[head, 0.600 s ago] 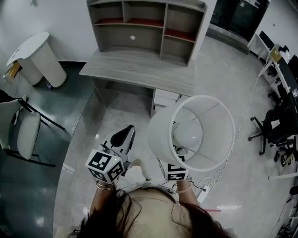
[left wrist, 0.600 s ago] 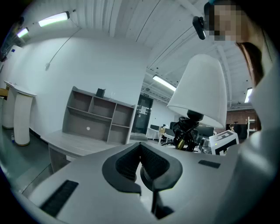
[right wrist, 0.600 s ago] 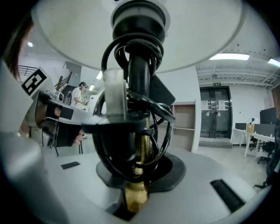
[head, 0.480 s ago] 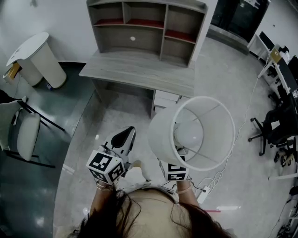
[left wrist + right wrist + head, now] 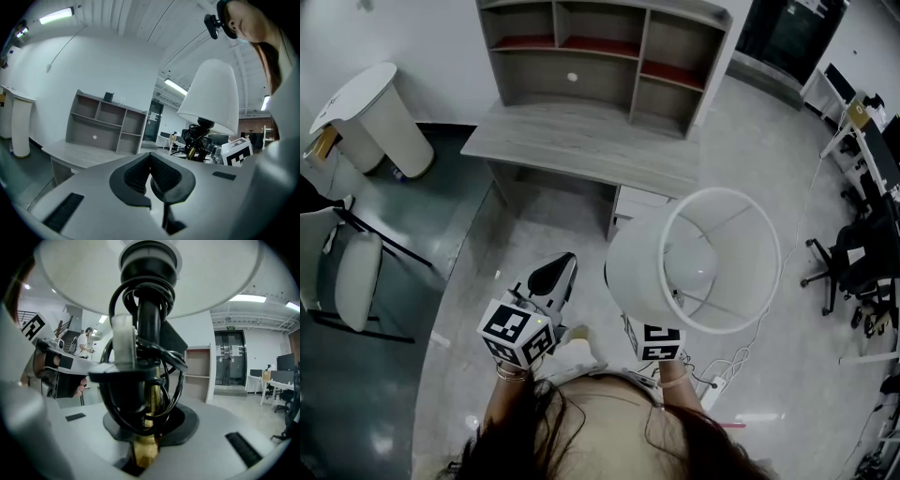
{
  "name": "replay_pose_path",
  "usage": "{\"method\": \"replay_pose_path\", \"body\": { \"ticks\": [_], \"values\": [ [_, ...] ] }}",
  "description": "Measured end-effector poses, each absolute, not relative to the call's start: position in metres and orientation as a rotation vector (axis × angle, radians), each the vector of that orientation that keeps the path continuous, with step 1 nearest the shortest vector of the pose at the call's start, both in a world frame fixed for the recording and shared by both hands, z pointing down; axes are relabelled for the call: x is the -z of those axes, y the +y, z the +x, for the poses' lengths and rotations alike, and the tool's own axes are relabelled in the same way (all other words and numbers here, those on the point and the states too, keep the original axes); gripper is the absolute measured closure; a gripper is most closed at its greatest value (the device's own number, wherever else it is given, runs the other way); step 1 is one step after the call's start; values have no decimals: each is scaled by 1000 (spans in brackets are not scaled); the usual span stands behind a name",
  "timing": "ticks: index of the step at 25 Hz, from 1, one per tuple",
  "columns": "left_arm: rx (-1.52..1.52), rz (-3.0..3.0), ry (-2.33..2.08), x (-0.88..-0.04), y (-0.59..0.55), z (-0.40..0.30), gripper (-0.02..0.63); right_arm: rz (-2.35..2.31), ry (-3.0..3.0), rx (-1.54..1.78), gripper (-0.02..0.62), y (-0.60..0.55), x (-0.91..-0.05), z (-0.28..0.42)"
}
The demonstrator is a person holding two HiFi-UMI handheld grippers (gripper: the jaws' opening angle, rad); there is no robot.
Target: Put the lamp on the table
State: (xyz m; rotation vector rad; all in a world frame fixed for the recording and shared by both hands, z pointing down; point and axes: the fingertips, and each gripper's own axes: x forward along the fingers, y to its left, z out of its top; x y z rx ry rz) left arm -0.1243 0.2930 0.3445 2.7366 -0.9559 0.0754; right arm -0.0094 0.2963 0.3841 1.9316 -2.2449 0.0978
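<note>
White fabric shade upward, the lamp (image 5: pixel 712 262) is held in the air above the floor (image 5: pixel 769 159), short of the bench (image 5: pixel 581 141) and off its right front corner. In the head view the shade's open top faces the camera. The right claw (image 5: pixel 145 446) is clamped on the lamp's brass lower stem (image 5: pixel 144 453), just below the black cord (image 5: pixel 117 394) coiled round the dark post. Its marker cube (image 5: pixel 661 342) shows below the shade.

Against the picture from half a second ago, the shade has slid a little to the right and up in the head view, nearer the bench's front edge. The grip on the stem is unchanged. The left claw (image 5: pixel 553 274) has barely shifted. It points at the floor in front of the bench with its jaws together and nothing between them.

The grey shelf unit (image 5: pixel 600 47) stands on the back of the bench. Red liners lie on the floors of three of its compartments, and a small white round thing (image 5: pixel 572 77) sits on the back panel of the wide lower one. A white bin (image 5: pixel 380 117) stands well to the left with its lid down, so its contents cannot be seen. A pale chair (image 5: pixel 356 277) stands near the left edge and a black office chair (image 5: pixel 853 262) far right. A white cable (image 5: pixel 722 370) lies on the floor by the person's right side.
</note>
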Motion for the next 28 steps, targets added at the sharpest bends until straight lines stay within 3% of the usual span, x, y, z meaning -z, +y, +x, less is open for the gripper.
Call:
{"method": "replay_pose_path", "body": {
  "ticks": [15,28],
  "values": [
    [-30,2685,-1024,-345,224,-182,601,1925,-2252,-108,515,227,-377,-47],
    [-28,2663,-942,-359,198,-182,601,1930,-2200,-119,515,202,-387,-54]
  ]
}}
